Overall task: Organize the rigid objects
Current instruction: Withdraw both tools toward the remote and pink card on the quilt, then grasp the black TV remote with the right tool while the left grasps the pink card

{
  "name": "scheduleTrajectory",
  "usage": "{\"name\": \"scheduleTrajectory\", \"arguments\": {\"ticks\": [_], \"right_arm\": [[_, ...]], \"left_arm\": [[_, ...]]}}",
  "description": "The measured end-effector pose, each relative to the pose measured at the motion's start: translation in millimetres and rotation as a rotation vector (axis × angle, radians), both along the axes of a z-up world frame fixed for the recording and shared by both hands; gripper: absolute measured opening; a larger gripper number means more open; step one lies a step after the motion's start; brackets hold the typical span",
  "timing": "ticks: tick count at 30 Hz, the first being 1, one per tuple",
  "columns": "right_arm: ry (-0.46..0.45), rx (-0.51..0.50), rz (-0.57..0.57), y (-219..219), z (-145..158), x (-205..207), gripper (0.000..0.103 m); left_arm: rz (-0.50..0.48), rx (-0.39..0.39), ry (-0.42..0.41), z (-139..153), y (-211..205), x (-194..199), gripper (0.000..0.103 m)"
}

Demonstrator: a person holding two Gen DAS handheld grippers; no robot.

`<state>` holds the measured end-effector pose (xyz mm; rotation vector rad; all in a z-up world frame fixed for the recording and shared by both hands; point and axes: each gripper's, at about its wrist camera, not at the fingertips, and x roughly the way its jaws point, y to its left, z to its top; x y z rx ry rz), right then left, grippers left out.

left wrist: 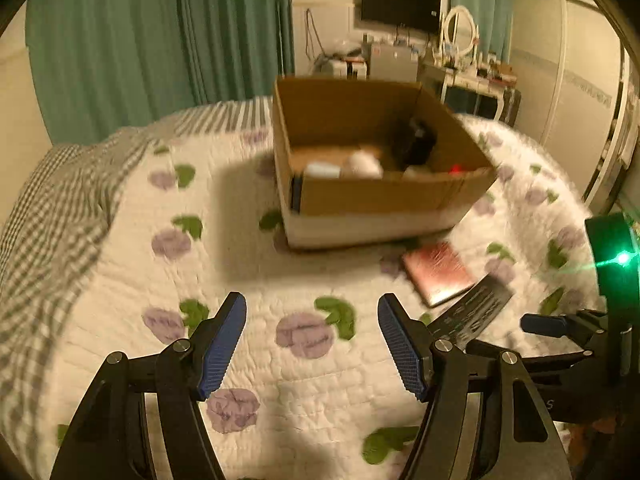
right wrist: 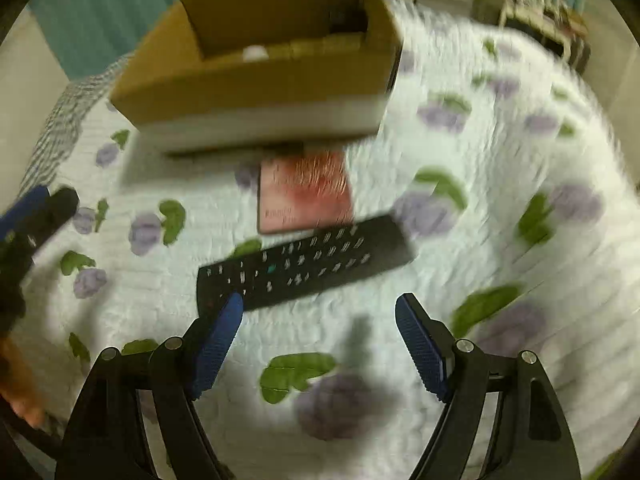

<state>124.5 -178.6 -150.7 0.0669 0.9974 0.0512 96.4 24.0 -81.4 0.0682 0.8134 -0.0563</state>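
Observation:
An open cardboard box (left wrist: 384, 196) (right wrist: 256, 80) stands on the floral quilt (left wrist: 280, 360) and holds white items, a black object and something red. A pink-red flat case (left wrist: 438, 274) (right wrist: 306, 196) lies just in front of the box. A black remote control (right wrist: 304, 264) (left wrist: 476, 316) lies in front of the case. My left gripper (left wrist: 312, 308) is open and empty above bare quilt. My right gripper (right wrist: 320, 308) is open and empty just short of the remote, its left fingertip at the remote's near end.
A grey checked blanket (left wrist: 60, 216) lies at the quilt's left edge. Green curtains (left wrist: 160, 40) hang behind. A cluttered desk with a monitor (left wrist: 400, 4) stands at the back right. The right gripper's body with a green light (left wrist: 620, 260) shows in the left wrist view.

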Motion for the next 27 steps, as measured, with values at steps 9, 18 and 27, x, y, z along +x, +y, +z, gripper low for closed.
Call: {"name": "scheduleTrajectory", "arguments": {"ticks": [9, 18, 27], "right_arm": [[-0.004, 0.159, -0.115, -1.6, -17.0, 28.8, 0.088], [0.020, 0.067, -0.136, 8.4, -26.9, 56.0, 0.089], [-0.055, -0.048, -0.070, -13.1, -6.0, 26.1, 0.024]], "left_arm": [[0.023, -0.043, 0.030, -26.3, 26.1, 12.2, 0.071], [0.032, -0.070, 0.063, -31.3, 29.4, 12.6, 0.071], [0.033, -0.065, 0.093, -34.8, 23.2, 9.2, 0.071]]}}
